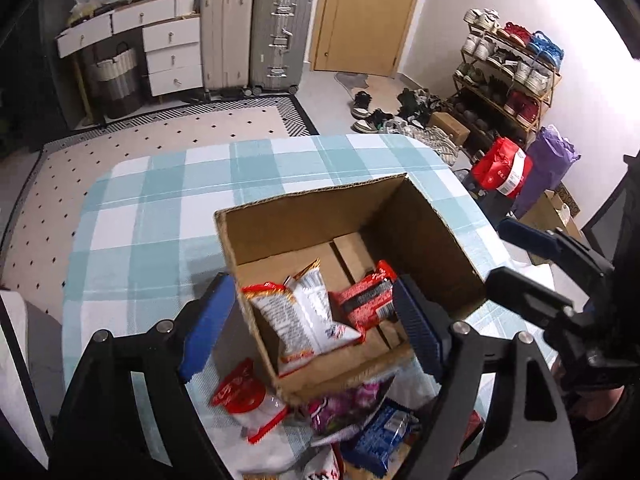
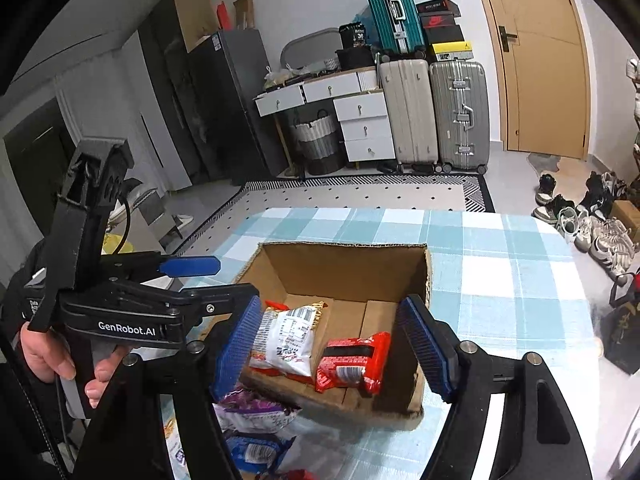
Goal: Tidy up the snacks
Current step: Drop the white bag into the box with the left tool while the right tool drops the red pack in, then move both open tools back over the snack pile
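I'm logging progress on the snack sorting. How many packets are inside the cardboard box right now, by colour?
In the cardboard box:
White packet with red-orange trim: 1
Red packet: 1
Total: 2

More packets lie outside the box on the table, partly hidden, so they are not counted.

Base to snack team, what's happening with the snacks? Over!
Left gripper and right gripper open, empty. Two packets in the cardboard box: white and red. More packets wait outside. Nothing blocking.

Two snack packets (image 1: 308, 312) in box (image 1: 320, 216) on table (image 1: 160, 200).
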`<state>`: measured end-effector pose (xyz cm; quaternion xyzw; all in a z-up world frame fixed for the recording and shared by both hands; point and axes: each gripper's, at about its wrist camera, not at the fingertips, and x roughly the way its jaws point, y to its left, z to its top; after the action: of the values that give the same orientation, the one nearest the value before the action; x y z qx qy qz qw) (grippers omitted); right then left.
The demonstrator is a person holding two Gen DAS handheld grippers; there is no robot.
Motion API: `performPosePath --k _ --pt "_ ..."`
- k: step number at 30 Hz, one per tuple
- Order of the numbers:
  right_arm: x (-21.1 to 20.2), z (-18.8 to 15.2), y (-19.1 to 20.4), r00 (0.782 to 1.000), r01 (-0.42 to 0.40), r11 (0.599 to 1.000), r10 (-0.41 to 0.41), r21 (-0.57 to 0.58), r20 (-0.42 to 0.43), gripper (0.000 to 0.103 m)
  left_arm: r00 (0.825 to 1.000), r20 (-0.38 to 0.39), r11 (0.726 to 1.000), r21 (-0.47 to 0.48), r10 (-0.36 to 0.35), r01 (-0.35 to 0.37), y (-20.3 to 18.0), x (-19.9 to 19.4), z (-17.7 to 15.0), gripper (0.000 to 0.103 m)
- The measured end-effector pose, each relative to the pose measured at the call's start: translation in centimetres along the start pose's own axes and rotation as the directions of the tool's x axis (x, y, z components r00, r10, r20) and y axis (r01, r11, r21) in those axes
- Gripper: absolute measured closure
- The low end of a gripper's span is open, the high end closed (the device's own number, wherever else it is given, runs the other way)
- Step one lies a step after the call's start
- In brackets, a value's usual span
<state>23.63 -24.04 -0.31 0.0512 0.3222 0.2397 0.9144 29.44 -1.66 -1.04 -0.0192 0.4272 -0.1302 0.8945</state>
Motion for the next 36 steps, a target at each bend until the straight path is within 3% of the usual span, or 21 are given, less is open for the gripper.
performPosePath --k 10,16,23,36 --pt "-4.3 -1.5 2.3 0.999 0.005 0.999 -0.004 -0.036 0.041 0.017 0.997 0.040 0.997 -0.015 0.073 -0.072 -1.1 -4.8 -3.8 0.018" --pt "-6.9 -2.9 4.0 0.998 0.013 0.998 -0.009 -0.065 0.060 0.015 0.995 0.065 0.996 -0.032 0.082 -0.080 -1.4 -7.3 -5.9 0.007" --pt "-9.8 -5.2 5.8 0.997 0.020 0.996 -0.013 -0.084 0.081 0.011 0.991 0.104 0.996 -0.049 0.083 -0.078 -1.7 -10.3 -8.7 0.002" --pt "-12.3 -9.6 7.2 0.996 0.031 0.996 -0.023 -0.089 0.083 0.008 0.983 0.161 0.995 -0.054 0.091 -0.083 -2.4 -13.9 -14.0 0.001"
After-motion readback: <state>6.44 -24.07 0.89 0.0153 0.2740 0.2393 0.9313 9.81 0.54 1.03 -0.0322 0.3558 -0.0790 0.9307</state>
